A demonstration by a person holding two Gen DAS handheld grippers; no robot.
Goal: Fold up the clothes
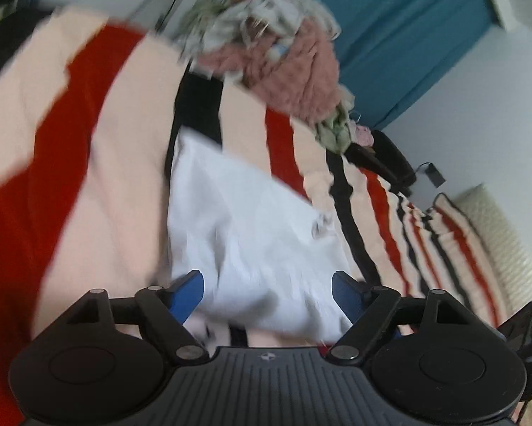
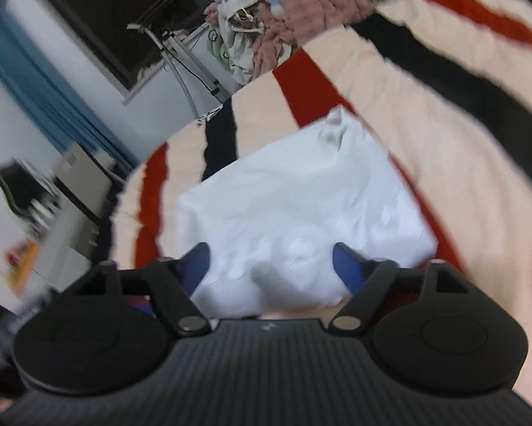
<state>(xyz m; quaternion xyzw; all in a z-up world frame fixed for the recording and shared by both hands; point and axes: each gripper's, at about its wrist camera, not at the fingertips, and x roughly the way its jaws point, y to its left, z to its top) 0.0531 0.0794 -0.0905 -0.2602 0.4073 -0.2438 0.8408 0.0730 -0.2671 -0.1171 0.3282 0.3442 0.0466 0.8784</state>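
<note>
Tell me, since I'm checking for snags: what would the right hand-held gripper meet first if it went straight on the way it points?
Probably the white garment: it lies straight ahead of the open right hand-held gripper, on the striped blanket. Blur makes depth unsure.

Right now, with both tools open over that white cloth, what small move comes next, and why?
Probably lower both and pinch the near edge. The white garment lies loosely folded on the striped blanket, and both left gripper and right gripper have jaws apart, holding nothing.

Folded garment (image 2: 301,206) on bedspread (image 2: 425,113), clothes pile (image 2: 294,7) behind it
</note>
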